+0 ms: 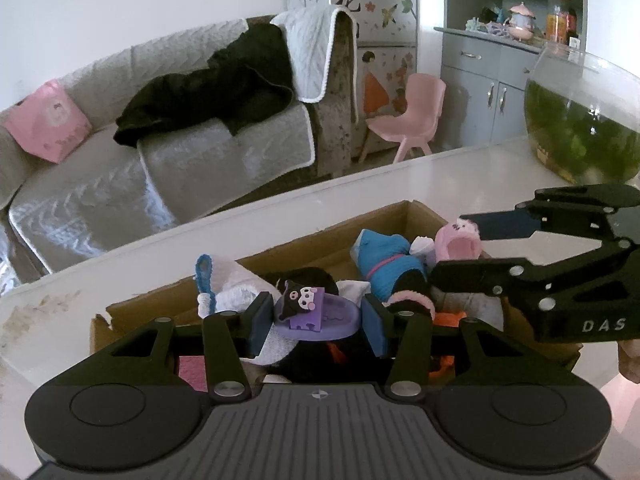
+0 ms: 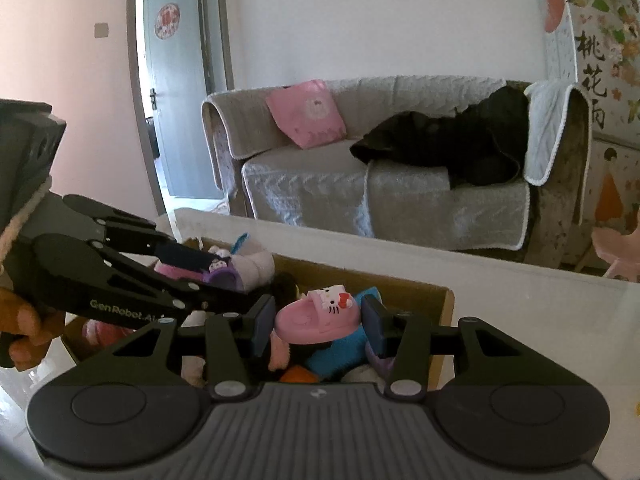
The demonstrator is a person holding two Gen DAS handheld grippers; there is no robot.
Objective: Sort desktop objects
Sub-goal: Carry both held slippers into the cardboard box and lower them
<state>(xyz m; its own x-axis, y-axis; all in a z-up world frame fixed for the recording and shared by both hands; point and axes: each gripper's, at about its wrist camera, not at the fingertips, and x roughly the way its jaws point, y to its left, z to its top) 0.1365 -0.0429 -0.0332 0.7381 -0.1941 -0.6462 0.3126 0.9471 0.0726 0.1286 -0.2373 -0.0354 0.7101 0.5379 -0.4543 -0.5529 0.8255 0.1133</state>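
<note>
Slippers fill both of your tools above the cardboard box [image 1: 304,248], which sits on the white table [image 1: 160,264] near its far edge. On the left, your left tool [image 1: 318,316] pinches a small purple slipper [image 1: 320,318] with a black-and-white cartoon charm on its strap, both pads [image 1: 260,322] pressed against its sides. In the box below lie a white cloth with a blue loop [image 1: 228,280] toward the left end and a blue plush piece [image 1: 384,268] further right, among other soft items. On the right, your right tool [image 2: 319,320] grips a pink slipper [image 2: 316,318] with a white cat charm, held over the box's right end. Beyond that, a glass fishbowl [image 1: 584,120] of green water stands at the table's far right corner.
</note>
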